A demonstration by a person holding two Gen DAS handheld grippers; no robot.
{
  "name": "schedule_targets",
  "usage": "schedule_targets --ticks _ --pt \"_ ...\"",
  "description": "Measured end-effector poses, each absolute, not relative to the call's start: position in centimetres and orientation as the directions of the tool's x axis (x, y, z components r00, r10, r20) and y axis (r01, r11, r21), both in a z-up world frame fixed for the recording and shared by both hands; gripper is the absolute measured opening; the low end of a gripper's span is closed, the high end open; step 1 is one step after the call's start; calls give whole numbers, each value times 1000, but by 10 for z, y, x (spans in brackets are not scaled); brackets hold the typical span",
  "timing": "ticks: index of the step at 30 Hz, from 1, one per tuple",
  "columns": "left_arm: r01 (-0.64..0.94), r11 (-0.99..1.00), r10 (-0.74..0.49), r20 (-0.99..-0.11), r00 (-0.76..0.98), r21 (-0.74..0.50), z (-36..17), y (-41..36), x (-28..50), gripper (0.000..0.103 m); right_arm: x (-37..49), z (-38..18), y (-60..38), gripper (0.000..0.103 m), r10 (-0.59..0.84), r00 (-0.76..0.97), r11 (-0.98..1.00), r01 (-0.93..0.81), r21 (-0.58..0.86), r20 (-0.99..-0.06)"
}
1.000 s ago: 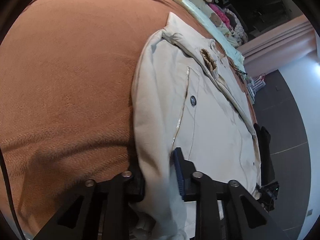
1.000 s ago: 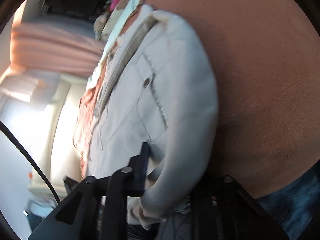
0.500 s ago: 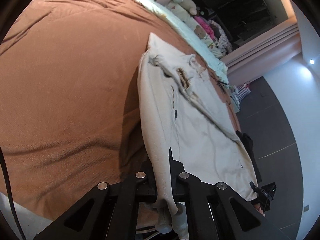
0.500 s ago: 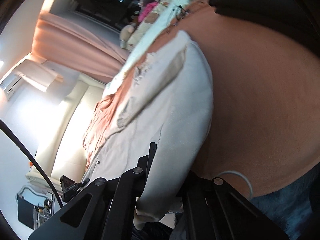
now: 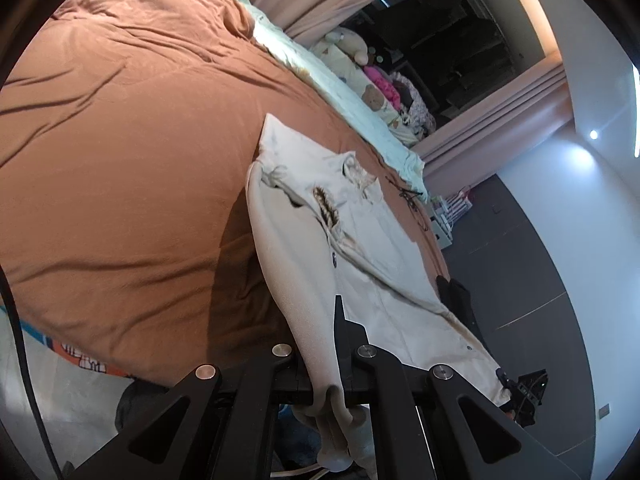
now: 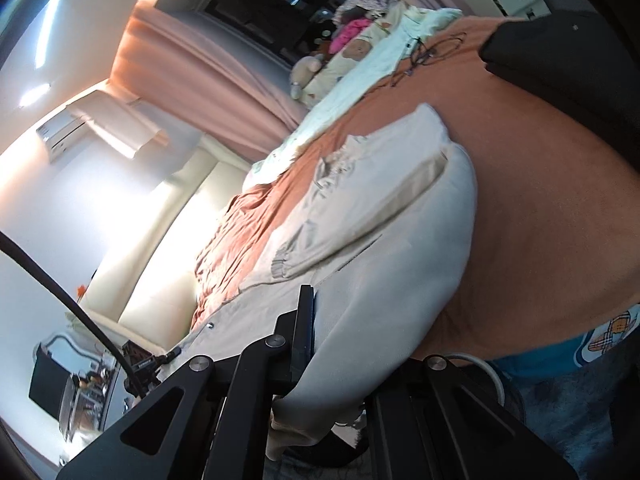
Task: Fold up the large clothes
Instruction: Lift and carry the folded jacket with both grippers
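A cream jacket (image 5: pixel 360 264) — buttoned, collar rumpled, one sleeve folded across its front — stretches over the rust-brown bed (image 5: pixel 120 160), both hem corners pinched between closed left gripper (image 5: pixel 320 344) and right gripper (image 6: pixel 344 344) fingers.

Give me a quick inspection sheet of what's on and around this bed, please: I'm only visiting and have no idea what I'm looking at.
Surface: bed under a rust-brown cover, wrinkled near the far end.
Job's things: cream jacket lying along the bed, its near end lifted.
Clutter: pale green blanket, stuffed toys, a black garment at the bed's edge.
Grippers: left gripper shut on the jacket's near end; right gripper shut on the same end, other side.
Cables: thin dark cords on the cover; black cable beside the right gripper.
Surroundings: pink curtains, padded headboard, dark floor.
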State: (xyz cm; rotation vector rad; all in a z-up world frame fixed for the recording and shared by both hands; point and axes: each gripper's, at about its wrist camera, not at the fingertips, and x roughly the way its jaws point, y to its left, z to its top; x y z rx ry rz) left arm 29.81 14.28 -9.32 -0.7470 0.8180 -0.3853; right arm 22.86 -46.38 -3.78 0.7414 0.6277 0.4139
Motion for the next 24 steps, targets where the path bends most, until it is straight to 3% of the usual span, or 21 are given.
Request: schedule_targets --ticks 14,24 --pt "33 679 -551 -479 683 -733 -91 171 208 3 181 -46 -487 1 582 730 687 -204 697 -360" --pt "26 671 -559 -482 675 -741 -98 170 212 3 214 -47 -506 1 568 731 693 -175 699 -379"
